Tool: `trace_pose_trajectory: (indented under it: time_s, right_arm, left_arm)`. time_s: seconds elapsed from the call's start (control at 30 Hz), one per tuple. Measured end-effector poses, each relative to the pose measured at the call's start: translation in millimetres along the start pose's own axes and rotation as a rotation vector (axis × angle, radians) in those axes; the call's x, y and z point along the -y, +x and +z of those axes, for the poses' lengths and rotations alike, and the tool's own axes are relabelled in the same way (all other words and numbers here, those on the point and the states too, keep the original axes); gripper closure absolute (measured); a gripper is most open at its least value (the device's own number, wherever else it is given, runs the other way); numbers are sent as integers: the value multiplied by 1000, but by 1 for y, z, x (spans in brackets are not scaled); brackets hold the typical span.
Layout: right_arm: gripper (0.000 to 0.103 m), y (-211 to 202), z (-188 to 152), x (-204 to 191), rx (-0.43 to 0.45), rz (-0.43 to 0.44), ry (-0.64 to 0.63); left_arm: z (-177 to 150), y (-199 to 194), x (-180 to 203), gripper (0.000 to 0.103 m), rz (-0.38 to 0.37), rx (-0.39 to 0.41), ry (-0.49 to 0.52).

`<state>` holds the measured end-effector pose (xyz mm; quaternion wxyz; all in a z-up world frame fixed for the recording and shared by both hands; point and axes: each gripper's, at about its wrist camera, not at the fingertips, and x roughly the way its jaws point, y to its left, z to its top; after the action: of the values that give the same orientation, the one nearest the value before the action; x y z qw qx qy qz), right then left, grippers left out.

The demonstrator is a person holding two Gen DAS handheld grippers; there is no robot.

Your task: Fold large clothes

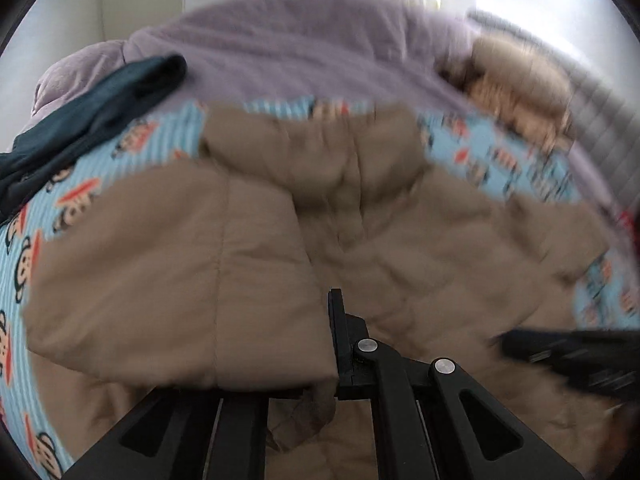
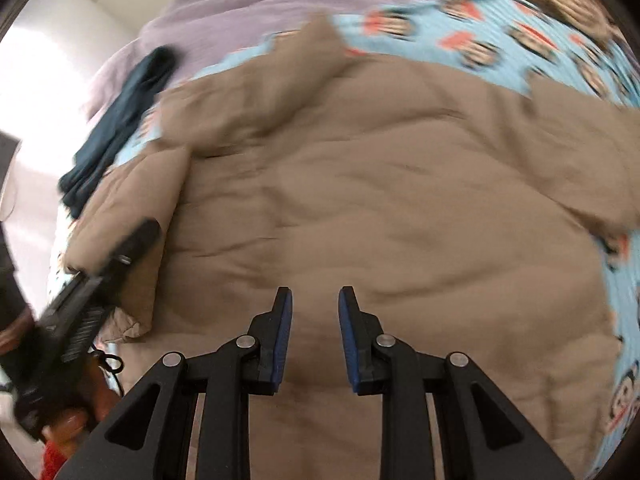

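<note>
The left gripper [image 1: 336,344] is clenched on the cuff end of a sleeve [image 1: 180,272] of the tan padded jacket [image 2: 380,200], and the sleeve lies draped across the jacket's body just in front of and to the left of its fingers. The right gripper [image 2: 315,336] hangs over the lower middle of the jacket with its jaws parted and nothing between the blue pads [image 2: 282,340], so it is released. The step in hand seems to be folding the sleeve inward over the body. To do it well, I think the left gripper should carry the cuff until the sleeve lies flat and straight along the body, then lower it before letting go, so the padded cloth does not spring back. The free right gripper could press on the body just ahead of it to keep the jacket from sliding. Beyond the grippers, the jacket's hood [image 1: 352,160] lies bunched at the far end, and it may need smoothing later. Under the jacket is a light blue sheet with monkey faces [image 1: 132,140]. Farther to the left lies a dark teal garment [image 1: 100,100], apart from the jacket. At the far side is a lilac blanket [image 1: 300,40]. Both views are blurred, so fine creases cannot be judged.
</note>
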<state>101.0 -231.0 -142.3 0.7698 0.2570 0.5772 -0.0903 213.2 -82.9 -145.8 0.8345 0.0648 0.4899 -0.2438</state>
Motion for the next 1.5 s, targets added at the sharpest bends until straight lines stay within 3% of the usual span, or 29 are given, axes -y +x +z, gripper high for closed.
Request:
trace_pose_trajectory:
  time_s: [0.1,0.13,0.17,0.2,0.23,0.27,0.43,0.53,0.6,0.7,0.8,0.9,1.0,1.1,1.17,1.23,1.3,1.4,1.5]
  right_arm:
    - [76,5,-3,23,-18,1,31]
    - [76,8,-4,26,-24,6,34]
    - [76,12,-4,27,-28,9,33]
    - [76,15,-2,26,-31,13,29]
    - [76,16,-3,26,-30,14,23]
    - [76,18,-3,23,-30,16,18]
    - [60,19,-2,1,-24,31,-29]
    - [41,9,-5,-16,0,35,-103]
    - [21,2,-6,-38,42,32,-178]
    - [18,-10,-15,-82,129,26,-348]
    - [12,-7,-32,-138,195,6,-581]
    - [12,24,-54,-198,196,-110,-820]
    - [12,49,-56,-229,257,-158,-911]
    - [12,49,-33,-227,325,-197,-826]
    - [13,39,-8,-208,345,-169,-686]
    - [24,32,16,-177,337,-123,-526]
    - [94,33,35,-139,278,-49,-343]
    - [95,49,47,-71,152,93,-77]
    - [94,58,43,-35,78,193,58]
  left_arm:
    - [-16,12,10,94,65,-33,40]
    - [-23,13,8,89,72,-33,46]
    - [-23,10,9,64,76,-37,56]
    - [-25,8,10,19,81,-39,59]
    - [-26,6,10,4,94,-35,60]
    - [-26,-3,11,0,142,5,65]
    - [-29,-31,-1,0,147,37,40]
    - [-44,-65,-32,0,213,105,-45]
    - [-57,-83,-61,0,285,130,-110]
    - [-78,-96,-109,0,393,128,-221]
    - [-97,-86,-155,0,401,58,-368]
    - [-108,-69,-181,0,395,17,-463]
    - [-114,-58,-184,0,402,7,-468]
    - [-118,-51,-179,0,419,5,-430]
    - [-117,-46,-174,0,416,3,-422]
    - [-117,-43,-175,0,408,-3,-421]
    - [-122,-48,-178,0,395,-11,-433]
    - [-117,-56,-179,1,373,-28,-440]
    - [-99,-74,-179,19,349,20,-419]
